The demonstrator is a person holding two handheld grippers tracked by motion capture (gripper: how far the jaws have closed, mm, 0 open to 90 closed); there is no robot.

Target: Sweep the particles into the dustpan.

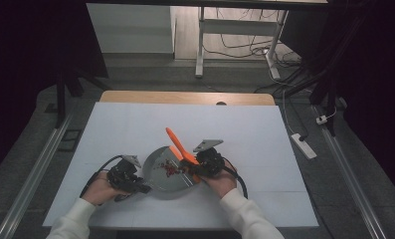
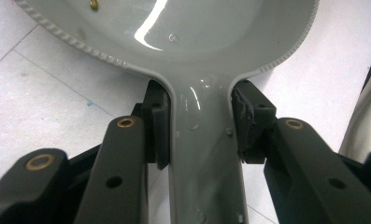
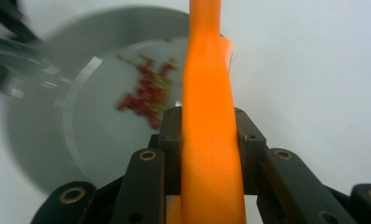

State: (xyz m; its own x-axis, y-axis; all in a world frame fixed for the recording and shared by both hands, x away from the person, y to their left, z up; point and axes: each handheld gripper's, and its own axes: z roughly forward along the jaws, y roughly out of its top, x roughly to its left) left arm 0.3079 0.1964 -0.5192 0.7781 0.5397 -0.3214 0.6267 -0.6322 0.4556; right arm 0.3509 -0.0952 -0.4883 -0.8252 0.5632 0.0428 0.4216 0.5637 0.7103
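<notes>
A grey pan [image 1: 174,187] lies on the white table top, low in the middle of the high view. Red and yellowish bits [image 1: 170,169] are scattered in it. My left gripper [image 1: 143,188] is shut on the pan's handle [image 2: 204,158], its pads pressing both sides just below the bowl [image 2: 206,37]. My right gripper [image 1: 192,167] is shut on an orange spatula [image 1: 178,144] that slants up and away over the pan's right rim. In the right gripper view the spatula [image 3: 209,107] runs between the jaws, with the pan [image 3: 89,140] and the bits [image 3: 146,95] blurred to its left.
The white sheet [image 1: 135,124] covers a wooden table whose far edge [image 1: 185,97] shows beyond it. Past the table stand a white desk frame [image 1: 201,45] and floor cables [image 1: 245,50]. A power strip [image 1: 304,145] lies on the floor at the right.
</notes>
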